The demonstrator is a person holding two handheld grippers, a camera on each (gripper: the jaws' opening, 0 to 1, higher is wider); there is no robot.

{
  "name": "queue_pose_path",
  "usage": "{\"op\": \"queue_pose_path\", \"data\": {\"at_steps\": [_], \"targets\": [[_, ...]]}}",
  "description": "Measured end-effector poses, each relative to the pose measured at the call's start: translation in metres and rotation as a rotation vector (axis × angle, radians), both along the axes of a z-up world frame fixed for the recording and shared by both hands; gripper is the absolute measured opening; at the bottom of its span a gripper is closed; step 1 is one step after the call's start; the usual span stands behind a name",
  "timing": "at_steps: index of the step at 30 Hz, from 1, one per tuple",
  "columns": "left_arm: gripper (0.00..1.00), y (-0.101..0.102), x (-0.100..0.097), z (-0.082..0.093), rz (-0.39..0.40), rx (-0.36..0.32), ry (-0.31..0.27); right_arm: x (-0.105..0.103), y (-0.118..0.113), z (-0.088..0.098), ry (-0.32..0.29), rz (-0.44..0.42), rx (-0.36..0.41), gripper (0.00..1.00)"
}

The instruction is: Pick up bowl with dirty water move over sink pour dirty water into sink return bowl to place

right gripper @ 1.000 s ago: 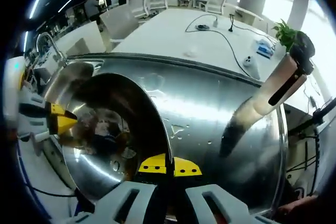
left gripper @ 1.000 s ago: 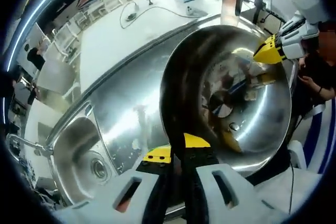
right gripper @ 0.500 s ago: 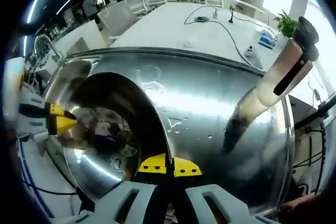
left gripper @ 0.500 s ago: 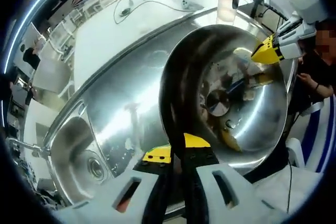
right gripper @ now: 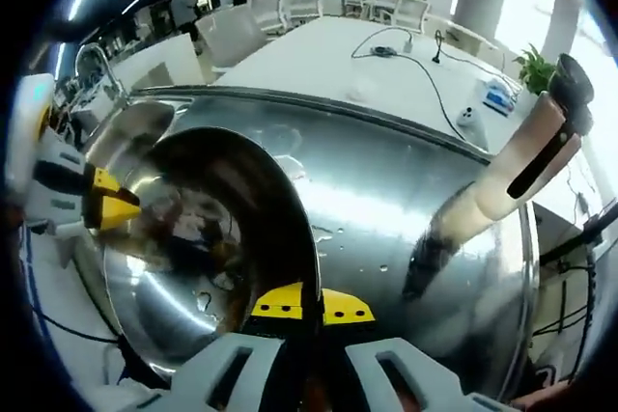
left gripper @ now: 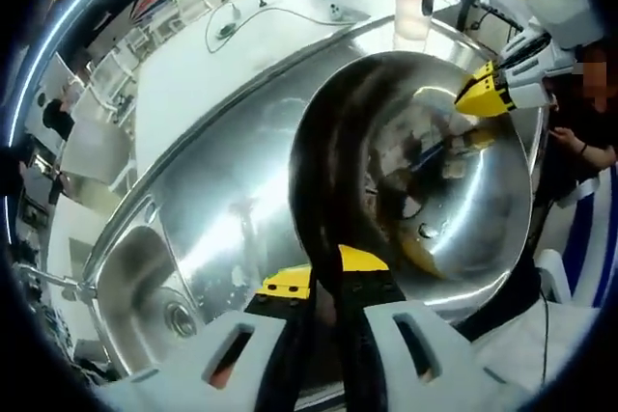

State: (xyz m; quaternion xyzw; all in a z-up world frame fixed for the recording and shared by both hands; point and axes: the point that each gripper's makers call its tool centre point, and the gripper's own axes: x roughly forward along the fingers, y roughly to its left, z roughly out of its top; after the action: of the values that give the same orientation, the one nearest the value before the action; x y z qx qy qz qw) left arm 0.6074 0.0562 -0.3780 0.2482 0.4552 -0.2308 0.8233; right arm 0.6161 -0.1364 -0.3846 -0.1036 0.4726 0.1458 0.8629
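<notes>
A large steel bowl [left gripper: 415,171] hangs tilted over the steel drainboard, with a little brown dirty water [left gripper: 410,238] pooled low inside it. My left gripper [left gripper: 333,282] is shut on the bowl's near rim. The right gripper [left gripper: 488,96] comes in from the upper right, its yellow tips pinched on the opposite rim. In the right gripper view the bowl [right gripper: 193,229] fills the left half, my right gripper [right gripper: 311,308] is shut on its rim, and the left gripper [right gripper: 101,209] holds the far rim. The sink basin [left gripper: 145,287] with its drain [left gripper: 179,317] lies lower left.
A beige bottle with a black cap [right gripper: 526,156] stands on the drainboard [right gripper: 386,190] to the right. The faucet [right gripper: 92,65] rises by the sink basin [right gripper: 135,132]. A white table with cables [right gripper: 338,60] and a plant [right gripper: 536,60] lie beyond. A person's hand [left gripper: 570,147] is at right.
Both views have shifted slightly with the hands. The bowl stays clamped in both grippers and has tipped a little; the sink has slid lower in the left gripper view.
</notes>
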Motion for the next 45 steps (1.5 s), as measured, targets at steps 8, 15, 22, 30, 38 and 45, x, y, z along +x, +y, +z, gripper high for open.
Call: {"op": "queue_pose_path", "data": {"at_steps": [8,15,22,30,38,45], "targets": [[0.01,0.001,0.013,0.002,-0.026,-0.019,-0.094,0.008,0.001,0.001,-0.075,0.04,0.005,0.02],[0.02,0.002,0.022,0.006,-0.045,-0.046,-0.174,0.012,0.005,0.003,-0.127,0.06,0.052,0.05],[0.01,0.002,0.035,0.024,-0.031,-0.125,-0.3,0.018,0.007,0.014,-0.2,0.06,0.104,0.09],[0.02,0.005,0.04,0.052,-0.003,-0.232,-0.407,0.026,0.013,0.045,-0.343,0.097,0.135,0.12],[0.1,0.008,0.039,0.086,-0.018,-0.368,-0.526,0.033,0.008,0.077,-0.512,0.126,0.14,0.15],[0.1,0.033,0.037,0.121,0.039,-0.464,-0.669,0.03,-0.01,0.116,-0.692,0.076,0.2,0.21]]}}
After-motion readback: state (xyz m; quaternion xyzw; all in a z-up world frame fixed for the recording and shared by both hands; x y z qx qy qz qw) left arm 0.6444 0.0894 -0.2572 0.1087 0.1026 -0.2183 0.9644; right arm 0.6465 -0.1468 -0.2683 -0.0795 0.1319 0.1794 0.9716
